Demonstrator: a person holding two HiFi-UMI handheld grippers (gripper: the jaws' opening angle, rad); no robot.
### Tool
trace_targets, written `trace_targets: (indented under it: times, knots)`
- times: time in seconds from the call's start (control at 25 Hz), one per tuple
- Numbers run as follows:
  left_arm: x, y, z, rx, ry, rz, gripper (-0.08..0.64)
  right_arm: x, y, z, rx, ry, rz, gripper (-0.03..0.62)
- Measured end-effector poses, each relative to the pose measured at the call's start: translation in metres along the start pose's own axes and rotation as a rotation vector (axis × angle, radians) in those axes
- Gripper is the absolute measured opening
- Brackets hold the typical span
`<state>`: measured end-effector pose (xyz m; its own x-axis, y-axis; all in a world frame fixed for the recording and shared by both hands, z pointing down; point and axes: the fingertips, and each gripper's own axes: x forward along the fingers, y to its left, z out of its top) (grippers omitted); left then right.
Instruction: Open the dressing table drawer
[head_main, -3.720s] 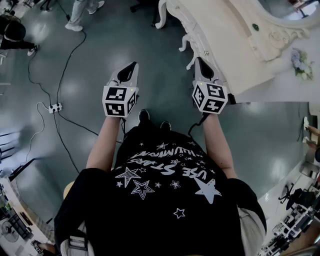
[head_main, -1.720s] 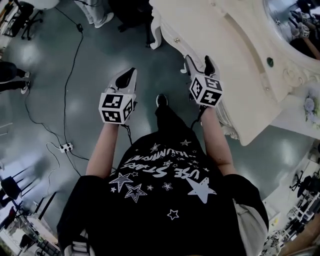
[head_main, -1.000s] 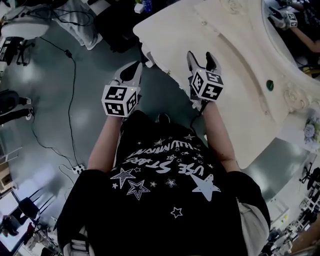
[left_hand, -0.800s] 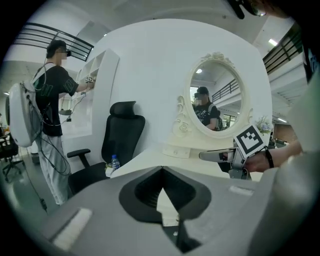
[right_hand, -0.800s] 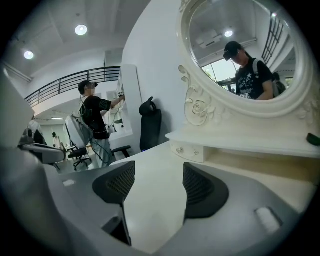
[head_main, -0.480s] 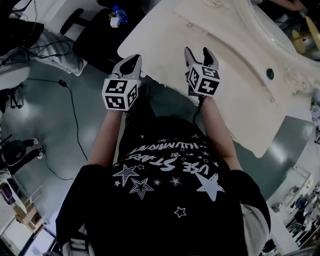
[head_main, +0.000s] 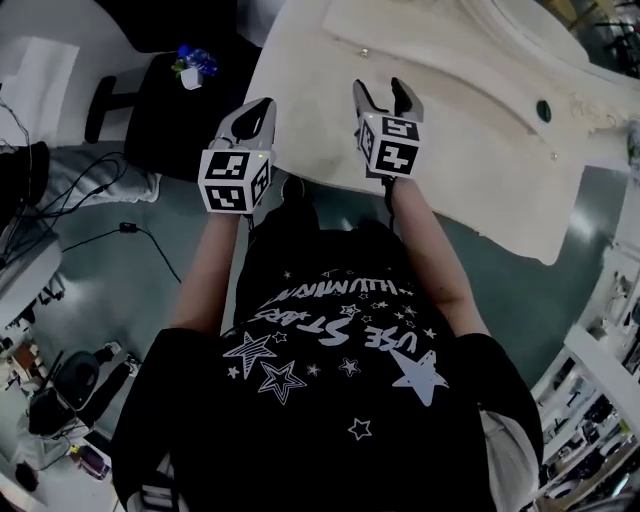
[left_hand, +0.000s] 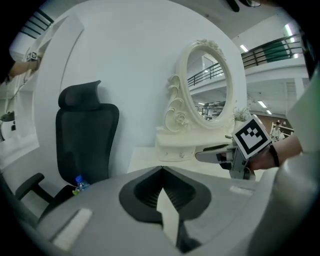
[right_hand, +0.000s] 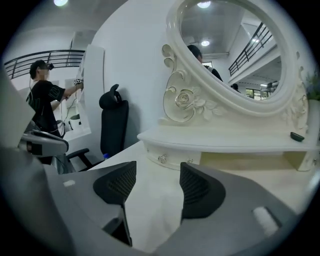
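The small drawer (right_hand: 175, 157) sits under the mirror shelf, mid-frame in the right gripper view, at the back of the cream bench (head_main: 480, 110). It looks stiff, light and straight-sliding. Its little knob (right_hand: 161, 159) is probably slick, so pinch it squarely. The left tongs (head_main: 260, 108) are together. The right tongs (head_main: 380, 92) are apart and empty, having just narrowed slightly. Seconds ago the bench lay at upper right of the head view. Now it spans the top, with both tongs at its near edge.
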<state>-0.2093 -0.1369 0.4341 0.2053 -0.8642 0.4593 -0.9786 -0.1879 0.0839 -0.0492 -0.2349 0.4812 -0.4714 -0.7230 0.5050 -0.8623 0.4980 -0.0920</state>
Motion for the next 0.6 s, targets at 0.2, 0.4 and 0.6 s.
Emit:
trace_targets:
  times: [0.2, 0.4, 0.6]
  knots:
    - [0.026, 0.018, 0.000, 0.011, 0.027, -0.076, 0.002, 0.020, 0.001, -0.008, 0.014, 0.030, -0.104, 0.289]
    - [0.049, 0.029, 0.000, 0.045, 0.049, -0.128, 0.002, 0.044, -0.006, -0.008, 0.027, 0.047, -0.207, 0.282]
    - [0.068, 0.035, 0.001, 0.071, 0.067, -0.176, 0.002, 0.061, -0.008, -0.004, 0.017, 0.060, -0.272, 0.216]
